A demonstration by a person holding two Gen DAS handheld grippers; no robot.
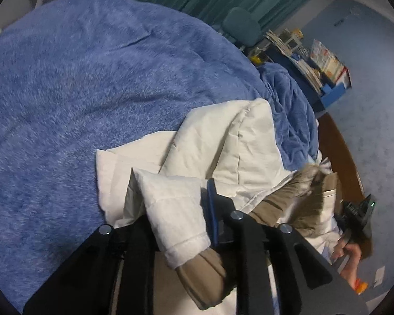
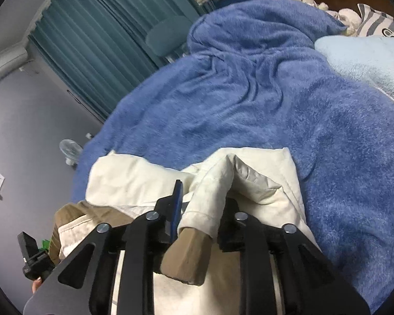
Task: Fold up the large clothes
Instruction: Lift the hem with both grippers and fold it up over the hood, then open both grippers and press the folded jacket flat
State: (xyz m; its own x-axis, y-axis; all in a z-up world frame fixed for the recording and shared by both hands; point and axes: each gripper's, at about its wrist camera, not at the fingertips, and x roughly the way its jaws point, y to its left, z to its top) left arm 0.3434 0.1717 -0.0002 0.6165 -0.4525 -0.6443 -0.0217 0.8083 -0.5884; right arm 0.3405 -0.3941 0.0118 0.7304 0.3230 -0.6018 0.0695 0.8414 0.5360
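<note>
A cream padded jacket [image 1: 223, 141] with tan ribbed cuffs and a fur-trimmed collar [image 1: 309, 181] lies on a bed under a blue fleece blanket [image 1: 92, 78]. My left gripper [image 1: 176, 210] is shut on one cream sleeve [image 1: 170, 204] just above its tan cuff [image 1: 204, 275]. My right gripper [image 2: 199, 210] is shut on the other sleeve [image 2: 207, 199] above its tan cuff [image 2: 189, 257]. The jacket body [image 2: 134, 181] spreads beyond the right gripper. The other gripper shows at the edge of each view, the right one [image 1: 359, 212] and the left one [image 2: 31, 257].
Teal curtains [image 2: 92, 39] and a teal chair [image 1: 244, 26] stand behind the bed. A shelf of books [image 1: 315, 63] is by the wall. A pale blue pillow [image 2: 367, 63] and plush toys [image 2: 375, 23] lie at the bed's head. A wooden bed frame [image 1: 336, 147] edges the blanket.
</note>
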